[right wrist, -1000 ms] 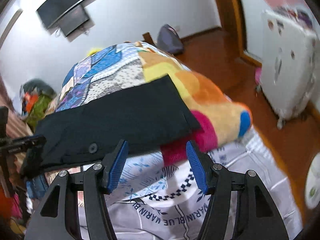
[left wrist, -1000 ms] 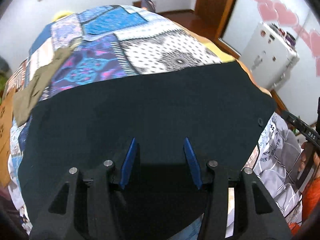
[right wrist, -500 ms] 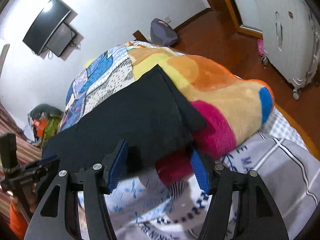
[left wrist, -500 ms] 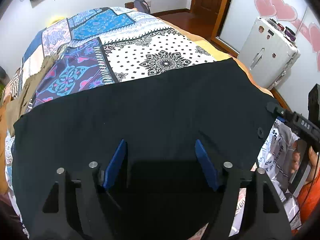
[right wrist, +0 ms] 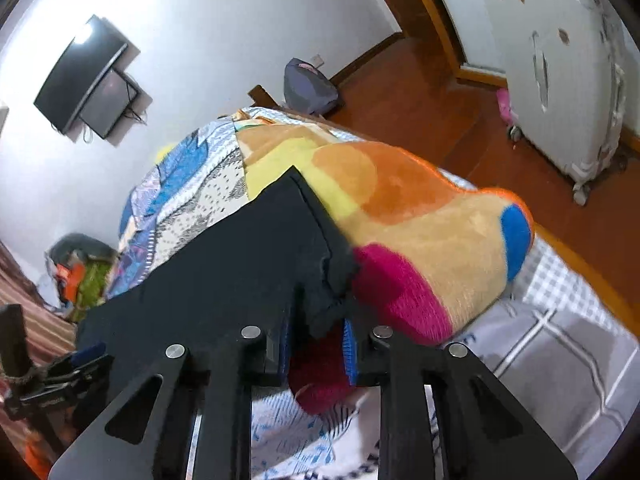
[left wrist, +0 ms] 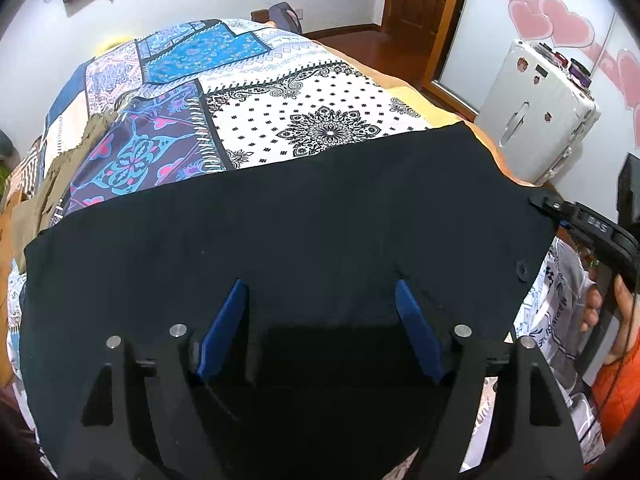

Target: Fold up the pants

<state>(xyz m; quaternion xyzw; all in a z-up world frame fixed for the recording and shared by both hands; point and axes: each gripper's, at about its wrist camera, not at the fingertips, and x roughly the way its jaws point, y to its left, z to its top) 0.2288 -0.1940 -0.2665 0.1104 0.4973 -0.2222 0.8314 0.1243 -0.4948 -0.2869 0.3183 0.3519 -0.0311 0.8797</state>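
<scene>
— Where were the black pants [left wrist: 304, 216]?
— Spread across the bed's [left wrist: 320, 120] near edge, over the patchwork cover.
— And the right gripper [right wrist: 316, 344]?
— Its jaws had just closed from wide apart, pinching the pants' corner.
— The left gripper [left wrist: 320, 324]?
— Jaws had widened, standing open over the cloth, gripping nothing.

A: What does the left tool [left wrist: 320, 320] look like?

B: Two black plastic arms with triangular cut-outs, round silver screw heads on top, and flat blue pads [left wrist: 224, 330] on the inner faces.

A: And the right tool [right wrist: 316, 340]?

B: The same build: black frame, silver screws, blue ribbed pads [right wrist: 349, 350]. Seen beside the left tool, it bears white lettering on its black body.

A: Any clothing?

B: An orange sleeve [left wrist: 618, 384], just behind that lettered body.
</scene>
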